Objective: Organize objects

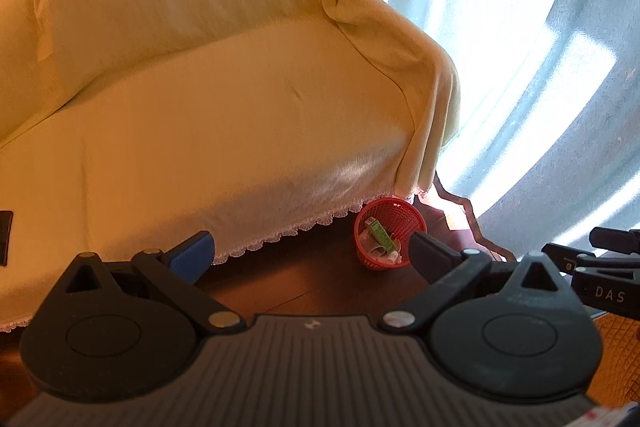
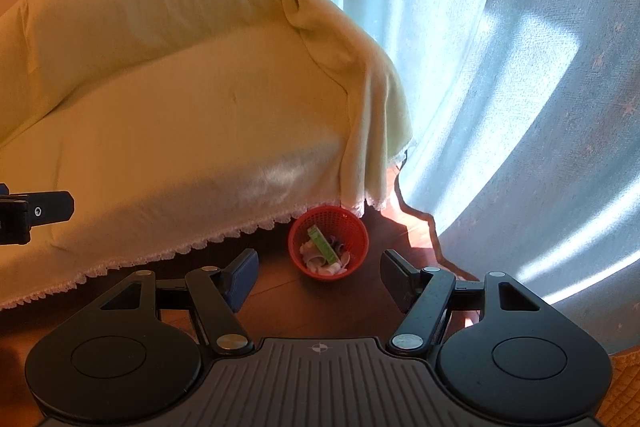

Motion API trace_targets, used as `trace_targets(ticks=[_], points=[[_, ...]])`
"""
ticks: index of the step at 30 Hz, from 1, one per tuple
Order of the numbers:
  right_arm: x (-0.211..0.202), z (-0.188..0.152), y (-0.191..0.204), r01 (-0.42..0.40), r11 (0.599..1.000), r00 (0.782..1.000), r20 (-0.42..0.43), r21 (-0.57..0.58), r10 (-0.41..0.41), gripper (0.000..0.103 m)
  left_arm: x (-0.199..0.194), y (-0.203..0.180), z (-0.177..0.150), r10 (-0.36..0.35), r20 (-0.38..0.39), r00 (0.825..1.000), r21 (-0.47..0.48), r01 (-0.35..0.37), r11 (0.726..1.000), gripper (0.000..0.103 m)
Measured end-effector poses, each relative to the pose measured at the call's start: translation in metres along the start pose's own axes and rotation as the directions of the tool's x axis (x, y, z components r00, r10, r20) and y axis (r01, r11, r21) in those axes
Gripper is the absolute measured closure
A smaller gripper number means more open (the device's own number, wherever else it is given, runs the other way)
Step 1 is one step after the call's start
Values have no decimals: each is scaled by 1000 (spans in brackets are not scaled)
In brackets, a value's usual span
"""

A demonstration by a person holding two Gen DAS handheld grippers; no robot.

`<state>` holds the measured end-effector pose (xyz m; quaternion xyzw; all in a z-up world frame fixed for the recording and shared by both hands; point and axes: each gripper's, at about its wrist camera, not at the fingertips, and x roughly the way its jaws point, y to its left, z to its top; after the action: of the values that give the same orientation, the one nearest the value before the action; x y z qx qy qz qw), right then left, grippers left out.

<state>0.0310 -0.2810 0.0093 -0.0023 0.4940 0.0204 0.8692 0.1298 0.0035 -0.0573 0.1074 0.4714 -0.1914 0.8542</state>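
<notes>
Left gripper (image 1: 308, 251) and right gripper (image 2: 318, 277): both spread wide with nothing between the pads, angled steeply down toward the floor (image 2: 280, 307); a stance that suits an approach rather than a carry. In the left wrist view a part of the right gripper juts in at the right edge; in the right wrist view a black part of the left one shows at the left edge, so the two are side by side.

Basket (image 2: 356, 227): red mesh, upright on the dark floor just ahead of the right gripper's fingertips, touching or nearly touching the lace hem of the sofa cover (image 2: 180, 131). It holds a green box (image 2: 322, 245) leaning across crumpled pale scraps (image 2: 320, 263), apparently already gathered there as the collecting point.

Sofa: draped in a yellow cover, its seat bare except for a dark flat item (image 1: 6, 237) at the left edge, too cropped to identify.

Curtain (image 2: 500, 87): pale blue, sunlit, pooling on the floor beyond the basket.
</notes>
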Motion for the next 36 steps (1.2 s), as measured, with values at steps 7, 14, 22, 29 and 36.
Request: trace_targets(ticks=[7, 14, 22, 29, 36], points=[[6, -2, 0, -2, 1000, 1000, -16, 8, 2, 38, 3, -2, -4, -4, -12, 1000, 7, 4, 1000, 1], [8, -2, -2, -2, 1000, 1000, -16, 10, 2, 38, 5, -2, -5, -4, -13, 1000, 7, 4, 1000, 1], [9, -2, -1, -4, 1000, 1000, -18, 10, 4, 38, 7, 0, -6, -3, -15, 1000, 6, 4, 1000, 1], [10, -2, -2, -5, 1000, 1000, -20, 12, 5, 38, 7, 0, -7, -4, -16, 1000, 8, 4, 1000, 1], [12, 1, -2, -3, 1000, 1000, -20, 14, 3, 38, 10, -1, -5, -7, -18, 1000, 5, 7, 1000, 1]])
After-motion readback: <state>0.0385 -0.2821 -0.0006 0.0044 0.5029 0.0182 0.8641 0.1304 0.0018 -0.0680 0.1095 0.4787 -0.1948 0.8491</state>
